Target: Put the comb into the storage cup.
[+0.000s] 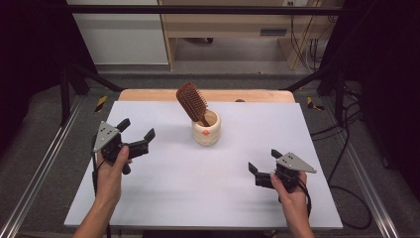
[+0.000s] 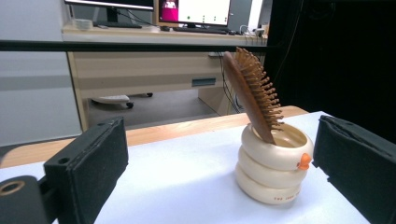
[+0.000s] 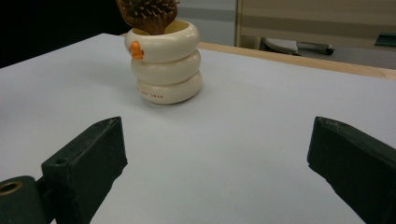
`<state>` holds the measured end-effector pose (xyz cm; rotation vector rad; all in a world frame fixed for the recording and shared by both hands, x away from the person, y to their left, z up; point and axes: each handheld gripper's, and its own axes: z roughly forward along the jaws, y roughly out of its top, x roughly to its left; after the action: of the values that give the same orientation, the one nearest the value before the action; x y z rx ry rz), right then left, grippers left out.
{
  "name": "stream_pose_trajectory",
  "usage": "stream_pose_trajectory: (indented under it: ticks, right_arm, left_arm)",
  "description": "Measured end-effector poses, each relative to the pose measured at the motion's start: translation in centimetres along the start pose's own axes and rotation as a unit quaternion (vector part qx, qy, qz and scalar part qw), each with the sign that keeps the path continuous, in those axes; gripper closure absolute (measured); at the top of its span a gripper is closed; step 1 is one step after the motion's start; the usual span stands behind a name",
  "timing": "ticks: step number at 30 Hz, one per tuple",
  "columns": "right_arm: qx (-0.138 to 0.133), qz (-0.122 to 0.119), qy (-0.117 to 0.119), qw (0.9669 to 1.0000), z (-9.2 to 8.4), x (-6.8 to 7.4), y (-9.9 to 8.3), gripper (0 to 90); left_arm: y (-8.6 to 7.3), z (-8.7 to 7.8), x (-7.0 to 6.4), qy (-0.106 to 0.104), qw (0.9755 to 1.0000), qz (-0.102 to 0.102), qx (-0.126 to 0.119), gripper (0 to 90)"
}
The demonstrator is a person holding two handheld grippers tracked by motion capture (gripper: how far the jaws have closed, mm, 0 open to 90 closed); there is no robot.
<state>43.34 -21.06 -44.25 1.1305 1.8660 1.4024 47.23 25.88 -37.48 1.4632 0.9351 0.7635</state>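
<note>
Brown wooden paddle hairbrush (image 1: 191,102) stands tilted, handle down, in cream ringed ceramic cup (image 1: 206,130), frame centre. Left tongs (image 1: 134,131), right tongs (image 1: 262,161) both agape, empty. Probably brush removal: steady cup, grip brush neck, lift along tilt.

In the high view both forearms enter from 6 o'clock. The left hand (image 1: 111,168) grips the left gripper (image 1: 136,130) at about 9 o'clock, its black fingers (image 1: 123,124) spread wide and aimed toward 2 o'clock, grey plate on top. The right hand (image 1: 289,191) holds the right gripper (image 1: 264,161) at about 4 o'clock, fingers (image 1: 253,168) spread wide, aimed toward 10 o'clock. Each gripper view shows nothing between its parted fingers.
</note>
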Motion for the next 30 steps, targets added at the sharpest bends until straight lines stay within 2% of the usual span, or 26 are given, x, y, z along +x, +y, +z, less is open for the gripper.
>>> stream_pose_trajectory:
  ticks: [3,8,13,18,30]
  right_arm:
    - [0.000,-0.001,0.000,1.0000,-0.2,-0.2,0.1,4.9]
    - [-0.010,-0.003,-0.009,0.9999,-0.9,-1.0,0.5,4.8]
    - [-0.009,-0.015,-0.020,0.9996,-1.8,-2.0,0.3,4.7]
    - [-0.019,-0.020,-0.028,0.9992,-2.7,-2.8,-0.1,4.5]
    - [-0.035,-0.009,-0.039,0.9986,-3.1,-4.0,-1.5,4.3]
  left_arm:
    - [0.2,-1.5,0.9,0.007,0.9999,0.010,-0.005,3.3]
    - [0.2,-3.7,2.4,0.015,0.9998,0.005,-0.013,3.0]
    - [-0.7,-5.2,3.5,0.023,0.9996,-0.003,-0.017,3.0]
    - [-1.7,-6.2,3.9,0.026,0.9995,0.000,-0.018,3.0]
    - [-4.5,-7.9,3.7,0.020,0.9994,-0.023,-0.018,3.0]
